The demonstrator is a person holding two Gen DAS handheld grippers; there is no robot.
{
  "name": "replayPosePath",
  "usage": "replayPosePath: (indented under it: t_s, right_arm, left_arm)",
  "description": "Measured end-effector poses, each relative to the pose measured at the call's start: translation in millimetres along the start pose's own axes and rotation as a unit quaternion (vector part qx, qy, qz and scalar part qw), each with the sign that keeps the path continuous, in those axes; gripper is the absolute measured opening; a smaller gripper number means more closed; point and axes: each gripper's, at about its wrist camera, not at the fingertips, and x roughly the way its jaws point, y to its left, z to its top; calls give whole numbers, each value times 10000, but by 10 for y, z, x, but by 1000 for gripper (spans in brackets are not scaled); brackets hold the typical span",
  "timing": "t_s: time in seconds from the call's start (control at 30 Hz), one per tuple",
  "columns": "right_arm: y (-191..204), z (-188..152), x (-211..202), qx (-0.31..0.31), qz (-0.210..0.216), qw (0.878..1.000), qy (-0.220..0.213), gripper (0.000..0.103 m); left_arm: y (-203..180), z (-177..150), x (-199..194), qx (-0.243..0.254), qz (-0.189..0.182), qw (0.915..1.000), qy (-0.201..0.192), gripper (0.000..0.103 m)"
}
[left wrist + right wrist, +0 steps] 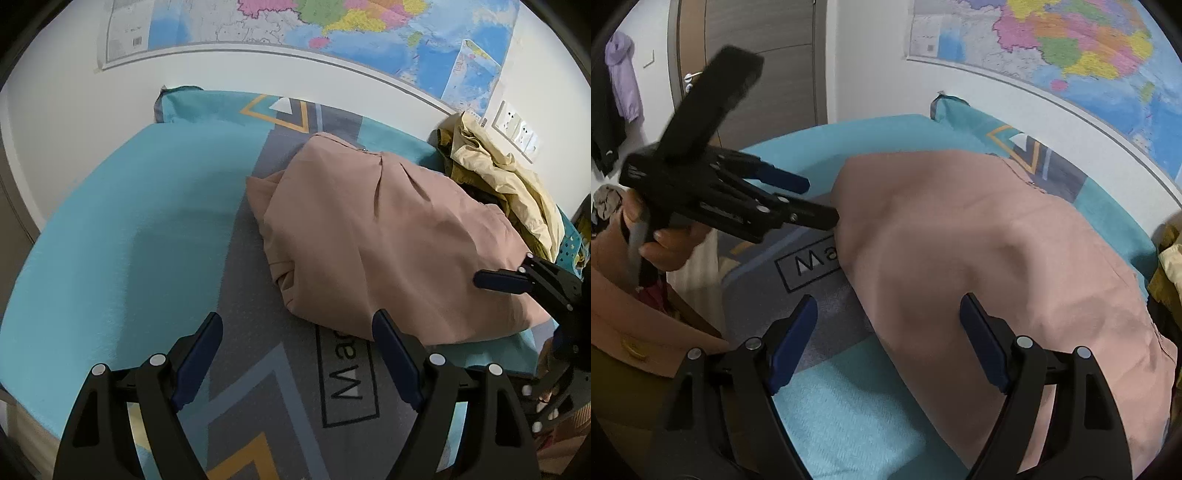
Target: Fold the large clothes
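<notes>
With both our tongs, the left tongs (297, 356) and the right tongs (888, 341), spread wide and gripping nothing, the pink garment (388, 236) lies bundled on the bed (122, 229), just beside the yellow clothes pile (495, 173). We judge that a careless pinch at the garment's near edge could catch only one layer and undo the fold, or drag it against that pile.
</notes>
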Motion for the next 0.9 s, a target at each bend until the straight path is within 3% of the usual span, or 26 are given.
replayPosePath:
  t_s: [0.17,0.5,0.6,0.67,0.73,0.9]
  right_arm:
    - [8,-46,105,-118,-303,9994,153,79]
    - [30,-139,278,-465,-777,9952,372,76]
    - [-77,-107,292,-296,-758,9963,290,43]
    - [-172,-67,218,7,-454,9989,140,15]
    - [-284,-24,112,301,-241,9992,-69,13]
    - [-360,-48,94,736,77,9972,-104,17]
  left_arm:
    - [-50,-5,-26,132,63,9999,-41,80]
    - [-107,-21,32,126,-208,9997,61,80]
    - [-88,-48,116,-10,-481,9985,245,80]
    - [-94,-59,156,-119,-724,9968,312,82]
    - [-115,-39,165,-196,-1021,9941,319,82]
    - [-169,151,390,-792,-2223,9704,518,83]
